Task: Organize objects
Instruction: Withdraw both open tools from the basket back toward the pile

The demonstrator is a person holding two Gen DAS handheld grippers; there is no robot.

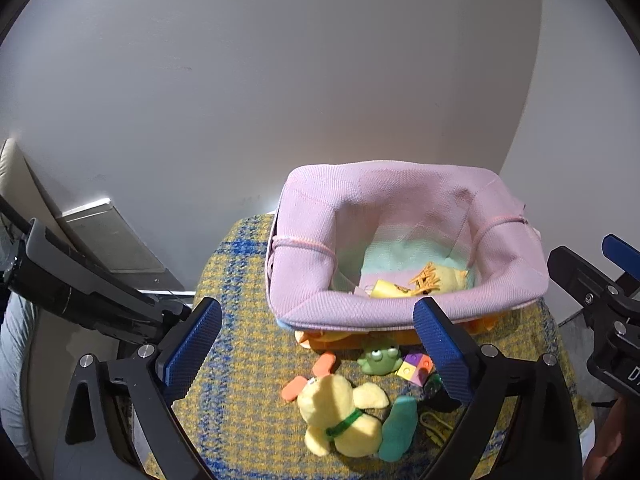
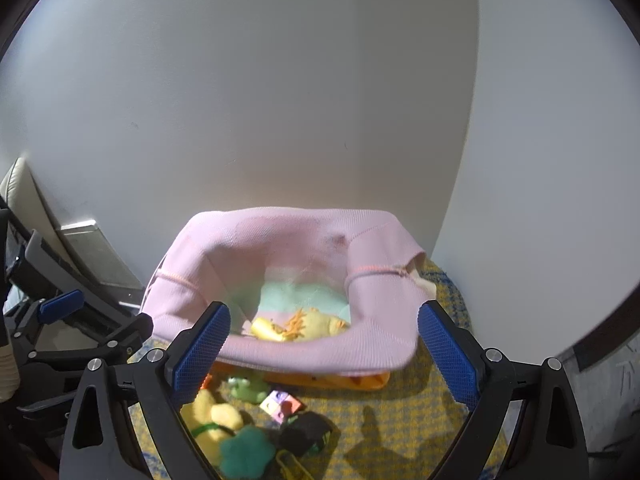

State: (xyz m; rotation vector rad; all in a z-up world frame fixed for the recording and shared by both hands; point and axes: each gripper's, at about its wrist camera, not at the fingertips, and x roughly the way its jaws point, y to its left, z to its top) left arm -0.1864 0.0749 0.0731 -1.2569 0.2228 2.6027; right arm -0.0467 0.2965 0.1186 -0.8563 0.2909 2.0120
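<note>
A pink fabric basket [image 1: 304,272] [image 2: 280,348] stands on a yellow-and-blue checked seat, with a yellow plush toy [image 1: 424,280] [image 2: 308,326] inside. In front of it lie a yellow plush duck with a green collar [image 1: 340,412] [image 2: 212,416], a green frog figure [image 1: 378,358] [image 2: 246,388], a purple-yellow block [image 1: 416,368] [image 2: 280,402], a teal plush piece [image 1: 400,428] [image 2: 246,452] and a black object [image 2: 304,434]. My left gripper [image 1: 318,344] is open above the duck and frog. My right gripper [image 2: 324,348] is open over the basket's front rim. Both are empty.
An orange object [image 1: 332,340] [image 2: 332,380] sticks out from under the basket. Yellow paper clips [image 1: 434,426] lie near the teal piece. A white wall is close behind. A grey panel [image 1: 116,240] leans at the left. The seat [image 1: 232,360] drops off at its edges.
</note>
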